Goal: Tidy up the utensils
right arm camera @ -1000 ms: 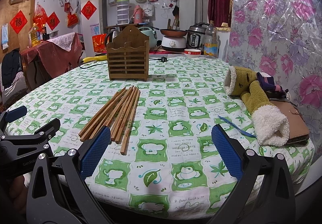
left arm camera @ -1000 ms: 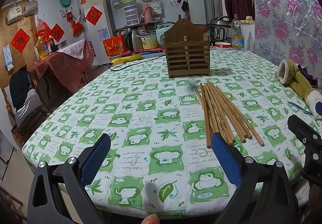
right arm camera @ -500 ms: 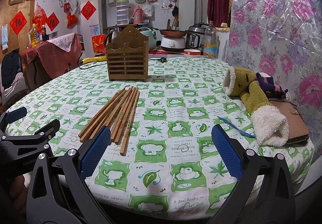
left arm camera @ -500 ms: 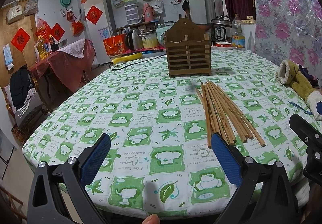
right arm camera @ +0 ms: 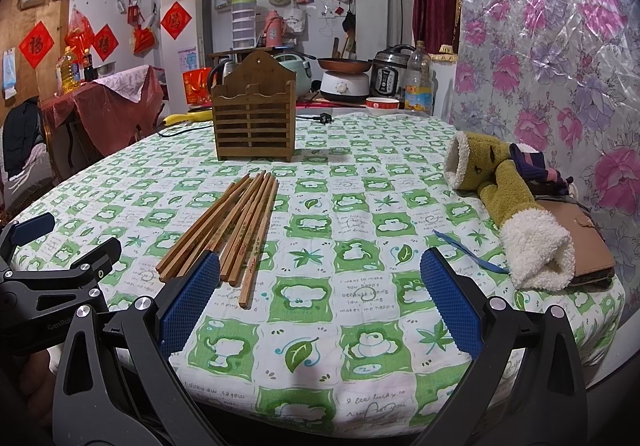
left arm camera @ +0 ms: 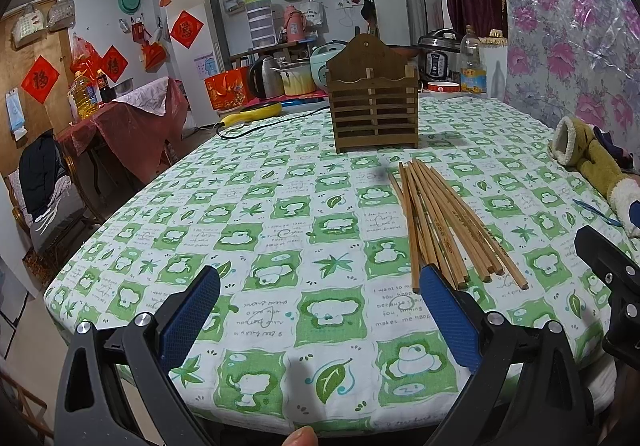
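Several wooden chopsticks point(left arm camera: 444, 221) point(right arm camera: 232, 230) lie loosely bundled on the green-and-white tablecloth point(left arm camera: 280, 213) point(right arm camera: 360, 213). Behind them stands a slatted wooden utensil holder point(left arm camera: 374, 105) point(right arm camera: 254, 117), upright and with nothing showing above its rim. My left gripper point(left arm camera: 320, 306) hovers open at the table's near edge, left of the chopstick ends. My right gripper point(right arm camera: 320, 294) is open too, with its left pad beside the near chopstick ends. Neither holds anything.
Olive fleece mittens point(right arm camera: 508, 197) lie on a brown wallet point(right arm camera: 580, 242) at the right edge, with a blue strip point(right arm camera: 468, 250) beside them. A black cable point(left arm camera: 264, 125) and yellow item point(left arm camera: 252, 111) lie behind left. Pots and cookers point(right arm camera: 388, 75) stand beyond the table.
Both grippers have barely shifted; the views are almost the same. Nothing on the table has moved.
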Available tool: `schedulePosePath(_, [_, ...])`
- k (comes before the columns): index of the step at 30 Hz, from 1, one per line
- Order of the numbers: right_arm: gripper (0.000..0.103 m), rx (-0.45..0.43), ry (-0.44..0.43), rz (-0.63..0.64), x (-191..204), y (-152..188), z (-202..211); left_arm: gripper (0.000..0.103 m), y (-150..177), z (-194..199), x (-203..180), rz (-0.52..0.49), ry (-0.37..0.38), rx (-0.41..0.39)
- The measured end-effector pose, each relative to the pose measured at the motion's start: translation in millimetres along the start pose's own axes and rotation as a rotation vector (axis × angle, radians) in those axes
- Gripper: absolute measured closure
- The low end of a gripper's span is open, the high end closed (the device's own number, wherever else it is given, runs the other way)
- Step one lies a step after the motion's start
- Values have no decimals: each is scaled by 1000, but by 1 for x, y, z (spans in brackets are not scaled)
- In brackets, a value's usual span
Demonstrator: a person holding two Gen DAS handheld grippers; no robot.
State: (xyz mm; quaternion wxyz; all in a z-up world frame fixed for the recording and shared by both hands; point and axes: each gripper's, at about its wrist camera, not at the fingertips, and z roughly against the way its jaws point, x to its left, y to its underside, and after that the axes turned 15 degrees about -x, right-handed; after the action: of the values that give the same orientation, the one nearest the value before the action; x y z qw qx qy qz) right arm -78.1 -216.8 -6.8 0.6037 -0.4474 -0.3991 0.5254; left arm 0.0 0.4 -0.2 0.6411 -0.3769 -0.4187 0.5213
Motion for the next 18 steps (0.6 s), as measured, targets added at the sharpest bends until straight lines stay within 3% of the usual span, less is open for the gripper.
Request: schedulePosePath(18, [6,1,0,0,0,1,-1,5,7,-2,2,0,0,3])
